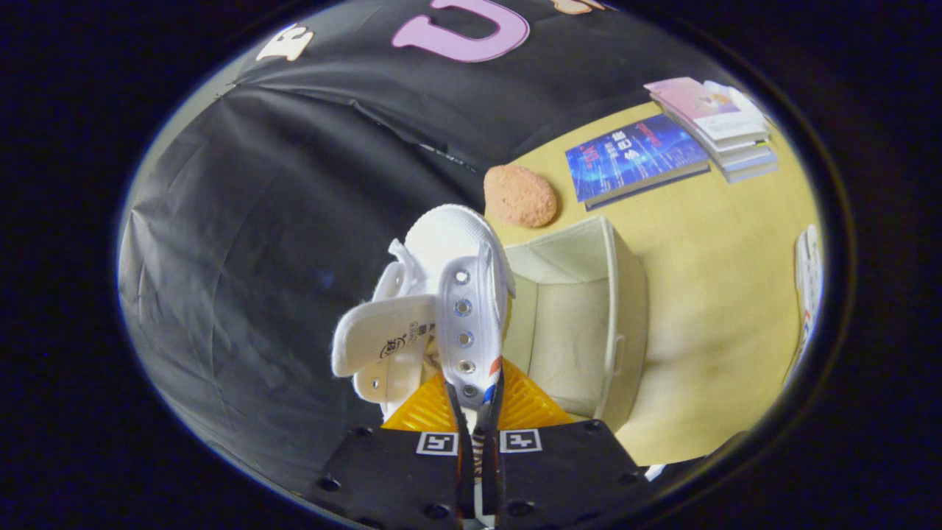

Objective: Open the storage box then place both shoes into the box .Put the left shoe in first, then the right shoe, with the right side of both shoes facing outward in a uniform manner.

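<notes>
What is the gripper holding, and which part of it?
The gripper is shut on the white canvas shoe; both fingers pinch its eyelet strip beside the tongue, near the ankle opening.

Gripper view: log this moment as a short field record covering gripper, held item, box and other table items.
gripper: fingers shut on white shoe's eyelet flap
white shoe: lifted, toe pointing away, tongue flopped out
storage box: open, beige fabric, on the table beyond and beside the shoe; visible interior bare
second shoe: partly seen on the table past the box
other items: brown round object, books
table: yellow
</notes>
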Tool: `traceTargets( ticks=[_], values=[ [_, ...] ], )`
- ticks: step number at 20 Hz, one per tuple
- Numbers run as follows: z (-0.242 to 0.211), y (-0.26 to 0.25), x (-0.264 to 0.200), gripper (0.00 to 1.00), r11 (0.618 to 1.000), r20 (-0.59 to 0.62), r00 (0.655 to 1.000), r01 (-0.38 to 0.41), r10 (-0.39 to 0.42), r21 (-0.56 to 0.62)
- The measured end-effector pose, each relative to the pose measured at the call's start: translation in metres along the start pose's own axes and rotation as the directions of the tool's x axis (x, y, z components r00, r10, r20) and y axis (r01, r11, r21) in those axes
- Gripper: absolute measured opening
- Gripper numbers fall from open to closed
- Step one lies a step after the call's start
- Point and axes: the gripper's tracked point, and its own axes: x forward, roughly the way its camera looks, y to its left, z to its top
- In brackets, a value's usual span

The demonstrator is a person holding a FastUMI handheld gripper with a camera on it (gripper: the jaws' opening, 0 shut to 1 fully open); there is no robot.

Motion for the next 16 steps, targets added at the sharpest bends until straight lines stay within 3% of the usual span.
traceTargets(
  ticks=[8, 16],
  values=[
    [-0.028, -0.016, 0.059, 0.07, 0.988, -0.089, 0.989, 0.126, -0.118, 0.091],
    [-0.032, -0.018, 0.067, 0.06, 0.972, -0.146, 0.981, 0.153, -0.127, 0.18]
  ],
)
